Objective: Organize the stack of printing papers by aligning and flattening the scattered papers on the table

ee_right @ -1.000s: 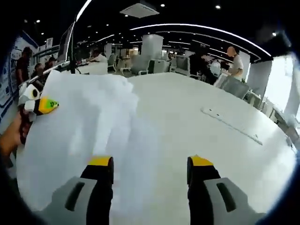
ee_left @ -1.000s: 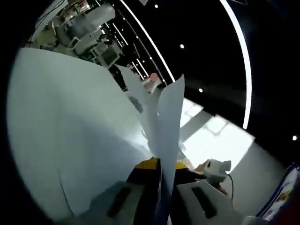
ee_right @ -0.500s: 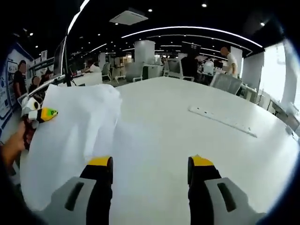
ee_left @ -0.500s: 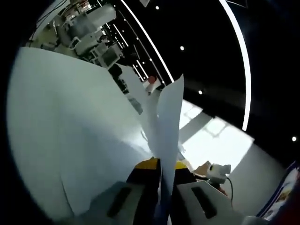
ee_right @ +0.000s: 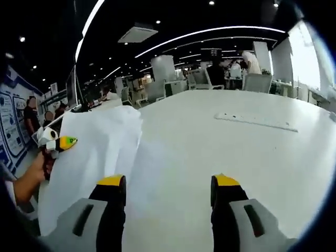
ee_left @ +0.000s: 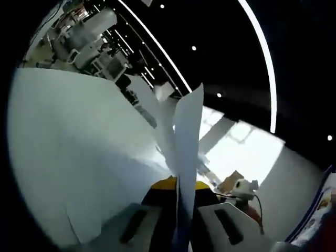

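Left gripper view: jaws of the left gripper (ee_left: 181, 190) pinched tight on the edge of the papers (ee_left: 186, 142), sheets rising edge-on between the yellow tips and fanning a little at the top — evidently lifted off the surface so the loose leaves can hang and settle against one another before being squared. Camera rolled hard, hence the tilted ceiling lights and the broad white table (ee_left: 79, 157) sweeping up the left side. Right gripper view: same bundle seen from the other side, papers (ee_right: 94, 152) held upright at the near left of the table (ee_right: 236, 152), lower edge apparently close to or resting on the tabletop, though contact hard to confirm; left gripper (ee_right: 59, 143) clamped at the far edge, with the person's hand (ee_right: 37, 173) behind it. Right gripper (ee_right: 168, 188) wide open and holding nothing, hovering just beside the stack over bare table — probably kept free to tap or press the loose side into line. Sheets not yet flush: top corner curled and uneven, so alignment and flattening both remaining. A pale flat strip (ee_right: 254, 122) lying well apart on the far side of the table, uninvolved.
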